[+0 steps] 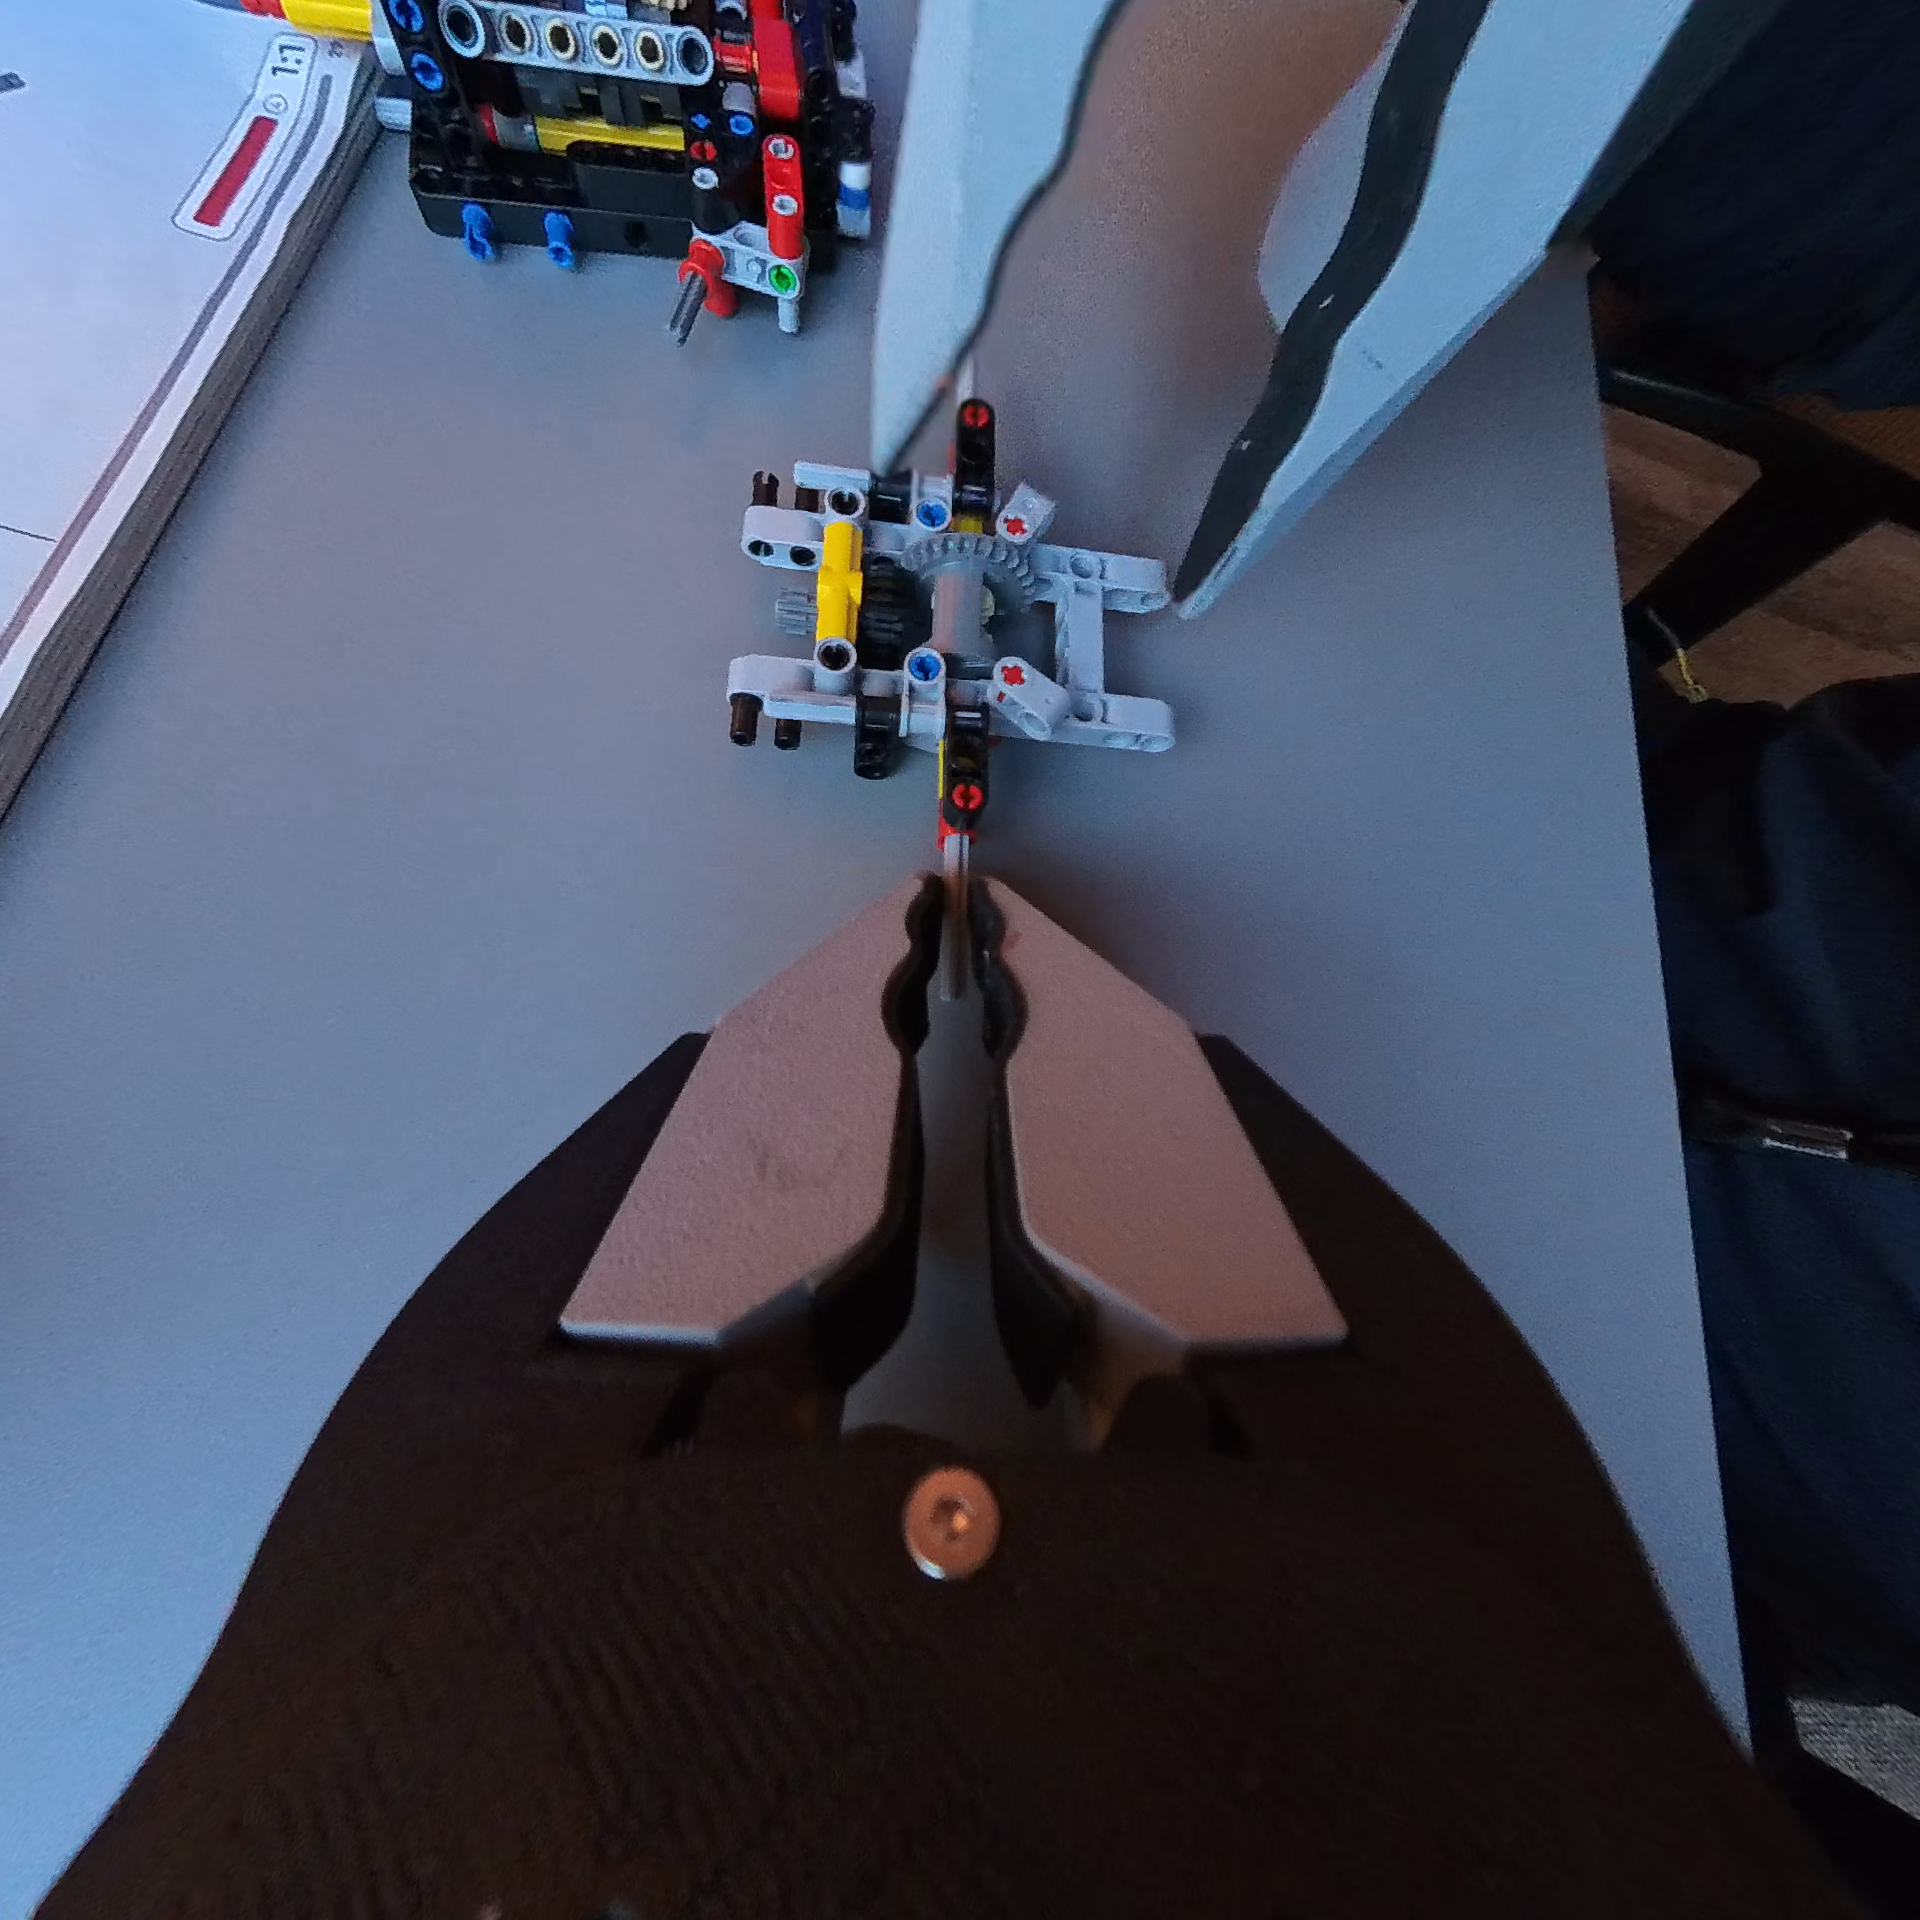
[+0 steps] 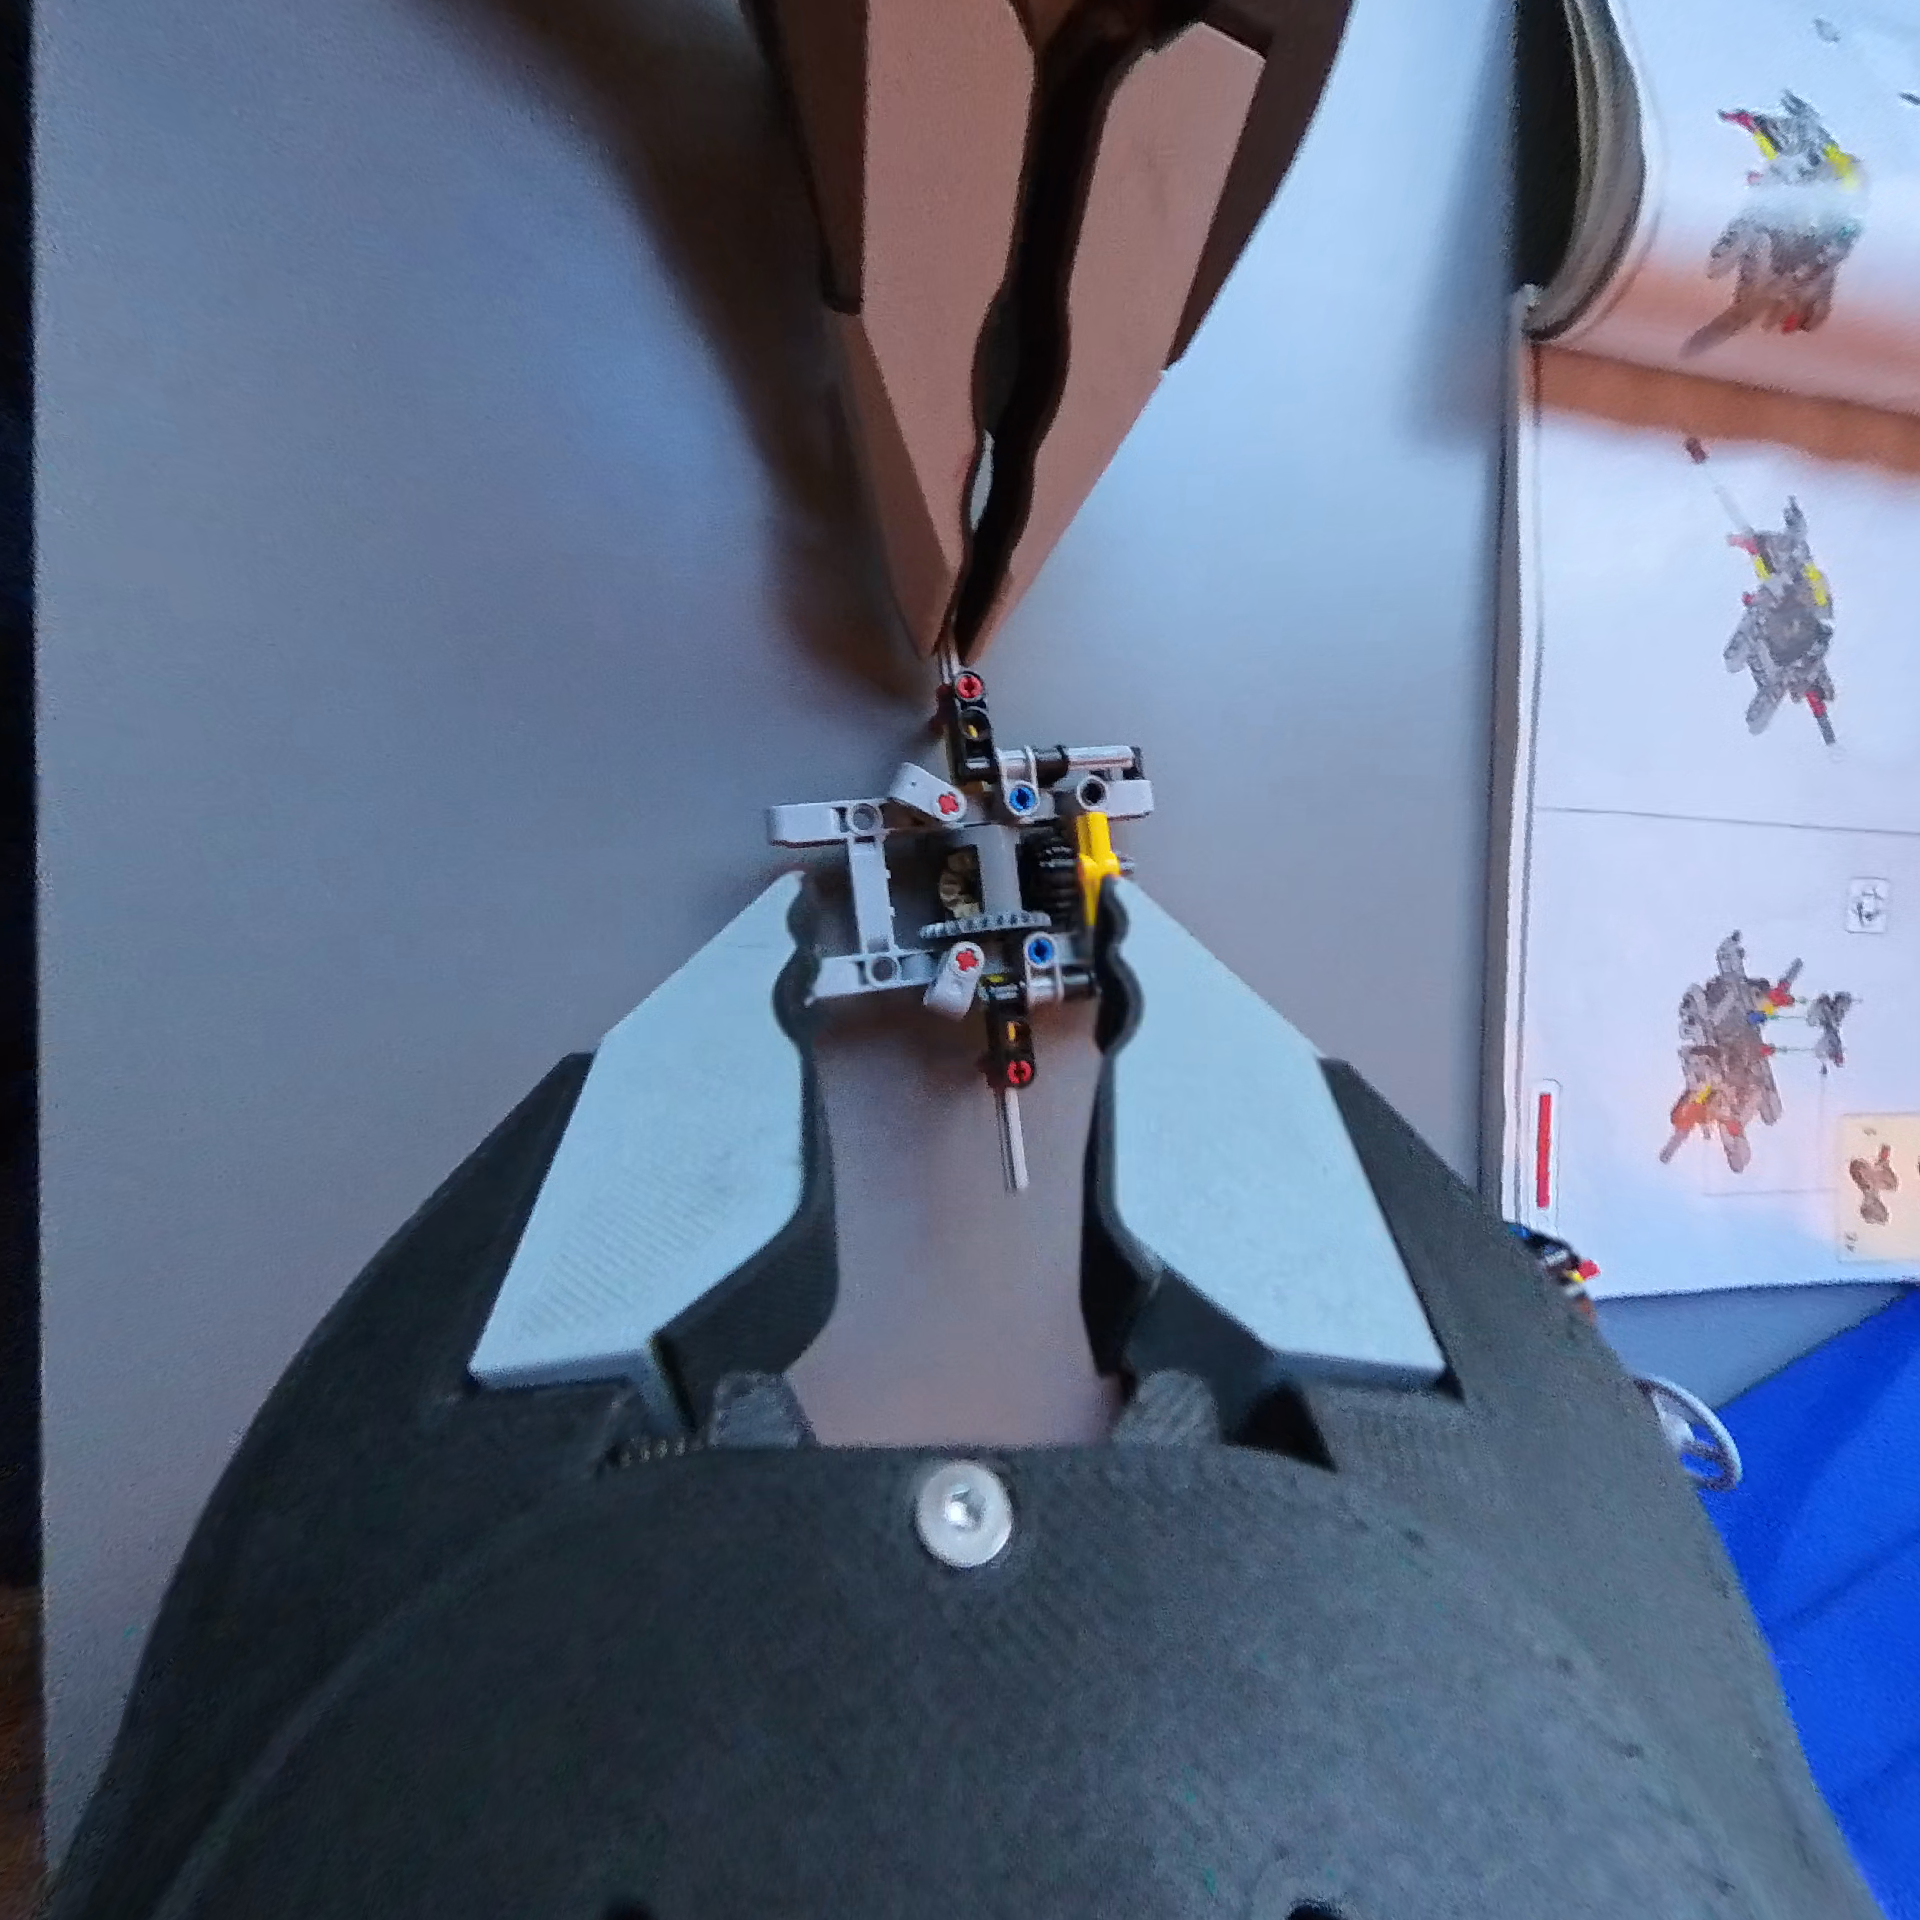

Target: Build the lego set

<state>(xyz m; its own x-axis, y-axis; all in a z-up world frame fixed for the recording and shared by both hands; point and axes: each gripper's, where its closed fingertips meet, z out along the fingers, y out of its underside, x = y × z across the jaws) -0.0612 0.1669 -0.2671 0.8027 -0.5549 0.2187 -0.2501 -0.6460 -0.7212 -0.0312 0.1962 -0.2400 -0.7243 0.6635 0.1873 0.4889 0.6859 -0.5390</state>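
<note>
On the grey table: a small grey brick assembly [image 1: 951, 608] with gears, a yellow piece and blue and red pins lies flat between the two grippers.
Thin axles: one light grey axle [image 1: 956, 914] comes out of each long end of the assembly; the second one [image 2: 1010, 1138] points toward the right gripper.
Left gripper: the left gripper [image 1: 954, 935] has its jaws almost together, and the black pads [image 1: 914, 977] press on the near axle from both sides. It holds the assembly only by this thin rod.
Right gripper: the right gripper [image 2: 951, 956] stands wide open around the other end of the assembly. The frame and the second axle are between its fingers, but it grips nothing. One fingertip [image 2: 1112, 935] is at the yellow piece [image 2: 1091, 847]; the other is just beside the grey frame. If they touch, I cannot tell.
Step in hand: as I judge it, one gripper steadies the assembly by its axle while the other is spread around the body.
Care needed: a hold on a thin axle is weak, so the assembly could turn or slip if it is pushed from the side.
Other things: a bigger black, red and yellow brick model [image 1: 623, 125] stands farther on the table, well apart.
Beside the table edge: an open instruction booklet [image 2: 1714, 831] with pictures of models.
In the way: nothing lies between the grippers and the assembly.
</note>
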